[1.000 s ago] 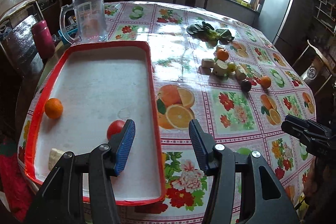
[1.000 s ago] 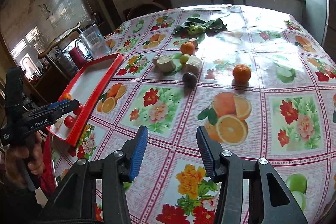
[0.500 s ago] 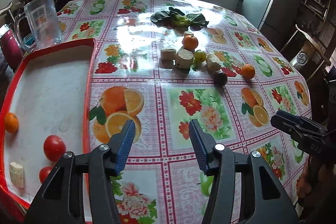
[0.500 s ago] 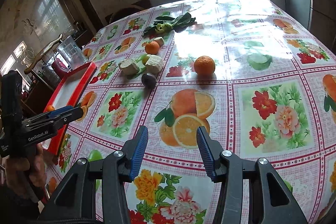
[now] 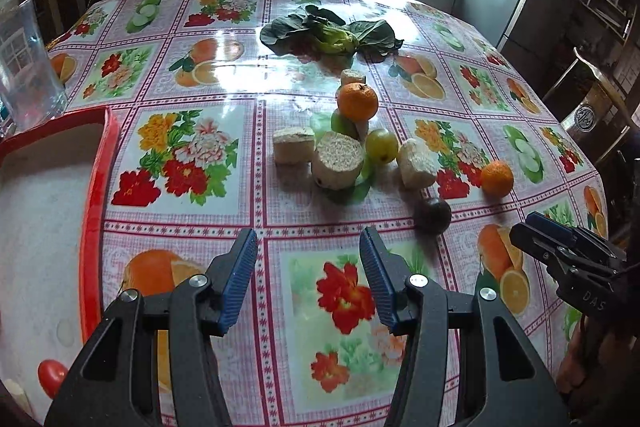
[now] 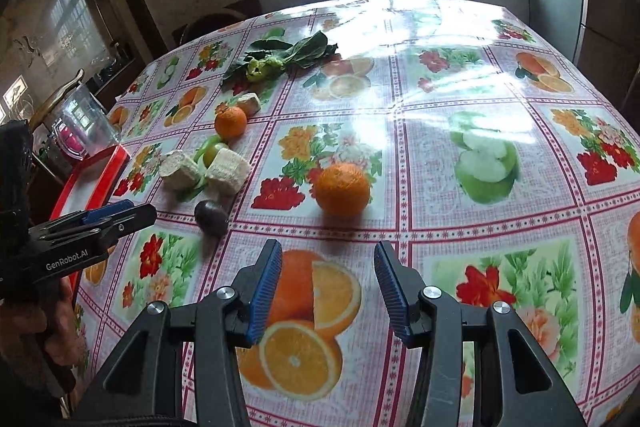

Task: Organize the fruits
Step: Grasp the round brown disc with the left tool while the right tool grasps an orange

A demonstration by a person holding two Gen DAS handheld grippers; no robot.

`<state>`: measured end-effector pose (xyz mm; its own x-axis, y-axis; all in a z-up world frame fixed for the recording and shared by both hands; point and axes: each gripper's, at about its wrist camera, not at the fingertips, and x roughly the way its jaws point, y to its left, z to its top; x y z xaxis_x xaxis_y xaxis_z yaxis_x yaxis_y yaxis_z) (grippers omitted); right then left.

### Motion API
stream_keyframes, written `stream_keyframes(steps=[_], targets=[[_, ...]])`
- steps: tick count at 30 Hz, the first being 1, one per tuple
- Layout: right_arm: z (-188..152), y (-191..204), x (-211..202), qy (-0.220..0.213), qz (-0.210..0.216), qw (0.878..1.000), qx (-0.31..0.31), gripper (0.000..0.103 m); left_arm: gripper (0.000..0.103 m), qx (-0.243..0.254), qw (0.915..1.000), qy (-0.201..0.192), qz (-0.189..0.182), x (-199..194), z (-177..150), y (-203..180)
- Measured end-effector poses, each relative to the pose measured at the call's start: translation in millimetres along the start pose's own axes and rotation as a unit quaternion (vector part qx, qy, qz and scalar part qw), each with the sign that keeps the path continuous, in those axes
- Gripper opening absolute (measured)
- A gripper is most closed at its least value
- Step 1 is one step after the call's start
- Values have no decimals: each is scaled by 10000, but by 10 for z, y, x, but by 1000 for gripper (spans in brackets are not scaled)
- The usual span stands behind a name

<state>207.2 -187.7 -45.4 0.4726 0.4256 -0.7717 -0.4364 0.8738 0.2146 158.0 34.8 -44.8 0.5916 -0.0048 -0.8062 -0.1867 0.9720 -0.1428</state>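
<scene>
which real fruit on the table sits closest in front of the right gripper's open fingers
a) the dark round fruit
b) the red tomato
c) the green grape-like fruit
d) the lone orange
d: in the right wrist view the lone orange lies just beyond the empty, open right gripper, while the dark round fruit lies off to the side toward the left gripper.

Tablecloth (image 5: pixel 248 223): pink-and-white check, printed with red flowers, orange slices, green fruit.
Tray (image 5: pixel 94 227): red rim, white floor.
Tangerines (image 5: pixel 357 101): orange.
Round fruit (image 5: pixel 433 215): dark purple-brown.
Grape-like fruit (image 5: pixel 382 145): yellow-green.
Corn pieces (image 5: pixel 338 159): pale cream.
Leafy greens (image 5: pixel 332 33): dark green.
Tomato (image 5: pixel 51 375): red.
Gripper pads (image 5: pixel 240 287): blue, ribbed.
</scene>
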Motion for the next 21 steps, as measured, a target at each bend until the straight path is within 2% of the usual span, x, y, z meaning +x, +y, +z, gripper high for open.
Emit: stream_keyframes(steps=[5, 9, 12, 13, 14, 15, 16, 21], targets=[[175, -21, 204, 36, -168, 9998, -43, 49, 52, -13, 9999, 112, -103, 246, 175, -47], [236, -13, 320, 14, -271, 9996, -102, 49, 52, 33, 10000, 39, -61, 348, 292, -73], [246, 21, 348, -25, -434, 9988, -215, 43, 52, 112, 9999, -45, -18, 407, 358, -87], [248, 26, 346, -38, -397, 9990, -216, 35, 50, 152, 9999, -66, 16, 415, 363, -99], [242, 24, 336, -30, -330, 9993, -171, 34, 47, 198, 9998, -80, 61, 420, 358, -111], [232, 28, 322, -28, -304, 9994, -139, 34, 36, 247, 9997, -93, 16, 412, 349, -121], [214, 35, 304, -27, -269, 9996, -130, 34, 32, 279, 9996, -82, -50, 404, 340, -126], [100, 113, 161, -10, -15, 10000, -85, 34, 32, 242, 9997, -41, -93, 285, 196, -71]])
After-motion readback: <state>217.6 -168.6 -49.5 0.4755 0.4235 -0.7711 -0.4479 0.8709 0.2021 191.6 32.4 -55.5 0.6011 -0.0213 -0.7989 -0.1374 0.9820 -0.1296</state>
